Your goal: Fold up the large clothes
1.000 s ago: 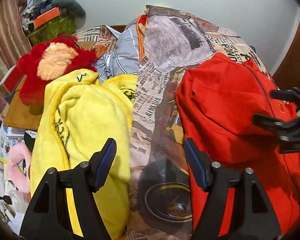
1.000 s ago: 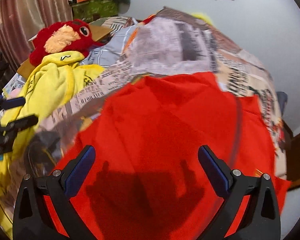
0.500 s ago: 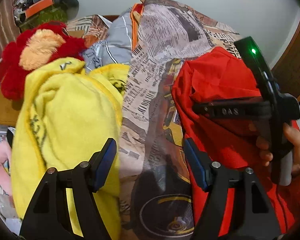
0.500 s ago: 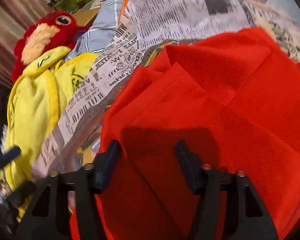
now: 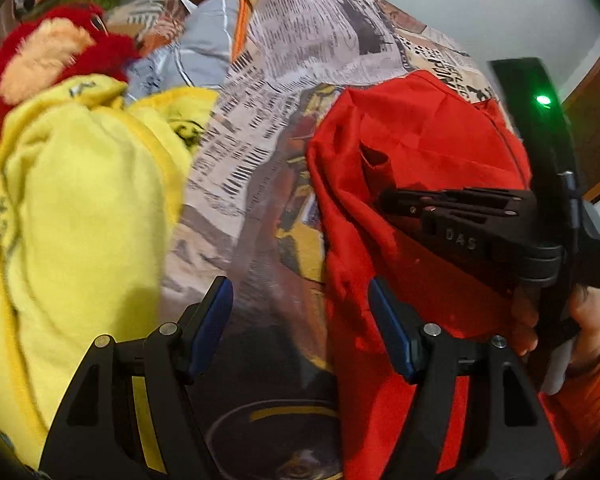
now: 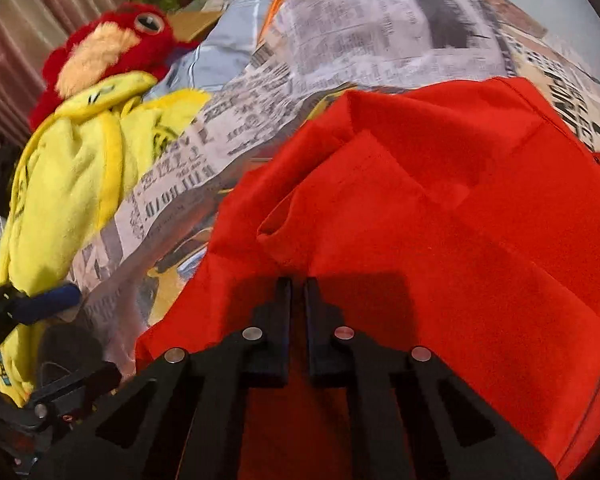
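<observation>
Red garment likely soft, light, slippery; right gripper pinching its fold near left hem; left gripper spread, beside garment

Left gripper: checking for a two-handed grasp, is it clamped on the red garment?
No, the left gripper is open, with nothing between its fingers.

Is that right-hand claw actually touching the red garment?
Touching. In the right wrist view the right claw has its fingers nearly together, pinching a fold of the red garment; red fabric shows in the slit between them.
</observation>
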The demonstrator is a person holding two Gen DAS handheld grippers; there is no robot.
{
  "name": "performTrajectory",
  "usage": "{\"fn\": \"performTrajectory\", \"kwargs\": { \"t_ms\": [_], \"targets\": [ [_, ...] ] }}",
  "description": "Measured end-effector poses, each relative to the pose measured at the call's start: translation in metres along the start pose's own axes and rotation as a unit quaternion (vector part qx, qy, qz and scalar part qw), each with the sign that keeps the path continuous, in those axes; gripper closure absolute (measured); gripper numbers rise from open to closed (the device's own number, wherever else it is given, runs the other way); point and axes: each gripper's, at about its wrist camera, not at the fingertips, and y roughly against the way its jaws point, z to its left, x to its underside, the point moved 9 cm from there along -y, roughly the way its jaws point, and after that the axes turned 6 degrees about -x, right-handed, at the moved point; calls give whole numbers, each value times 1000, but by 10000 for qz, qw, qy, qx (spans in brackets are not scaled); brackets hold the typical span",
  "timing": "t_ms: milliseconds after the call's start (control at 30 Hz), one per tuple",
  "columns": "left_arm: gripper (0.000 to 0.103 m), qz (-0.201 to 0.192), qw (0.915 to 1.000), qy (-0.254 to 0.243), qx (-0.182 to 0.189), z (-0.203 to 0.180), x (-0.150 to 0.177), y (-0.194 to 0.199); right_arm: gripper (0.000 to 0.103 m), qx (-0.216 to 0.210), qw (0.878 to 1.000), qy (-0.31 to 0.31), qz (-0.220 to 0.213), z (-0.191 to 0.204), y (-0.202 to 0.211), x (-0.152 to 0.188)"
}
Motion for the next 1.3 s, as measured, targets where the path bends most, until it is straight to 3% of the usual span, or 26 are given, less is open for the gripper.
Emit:
{"fn": "performTrajectory", "kwargs": {
  "t_ms": [167, 267, 333, 400, 500, 600, 767, 967, 1067, 1200, 1300],
  "targets": [
    [39, 193, 9989, 188, 376, -12, -2, -15, 99, 5, 9978, -103, -655, -18, 59, -11],
    [58, 356, 9973, 244, 591, -23, -3, -30, 99, 74, 9926, -228, -1188, -40, 111, -17],
    [81, 453, 9961, 268, 707, -30, -4, -38, 99, 73, 9870, -387, -1560, -59, 152, -17],
    [93, 559, 9948, 389, 752, -33, -3, -49, 99, 225, 9805, -467, -1894, -77, 186, -15],
    [97, 517, 9942, 624, 708, -30, -5, -49, 99, 487, 9699, -635, -2301, -108, 238, -8],
    [99, 231, 9977, 583, 245, -19, -9, -35, 99, 674, 9596, -826, -2605, -134, 280, -1],
    [99, 21, 9977, 612, -279, 0, -8, -16, 99, 894, 9518, -1062, -2735, -169, 310, 33],
    [94, 172, 9954, 338, -879, -6, 11, -21, 99, 836, 9644, -1365, -2105, -196, 270, 92],
    [84, 232, 9937, 371, -1030, -9, 17, -13, 99, 734, 9684, -1536, -1822, -206, 251, 120],
    [58, 263, 9920, 234, -1209, -19, 23, 3, 99, 528, 9723, -1713, -1499, -220, 240, 155],
    [53, 199, 9912, 57, -1304, -29, 26, 15, 99, 525, 9740, -1804, -1267, -230, 230, 179]
  ]
}}
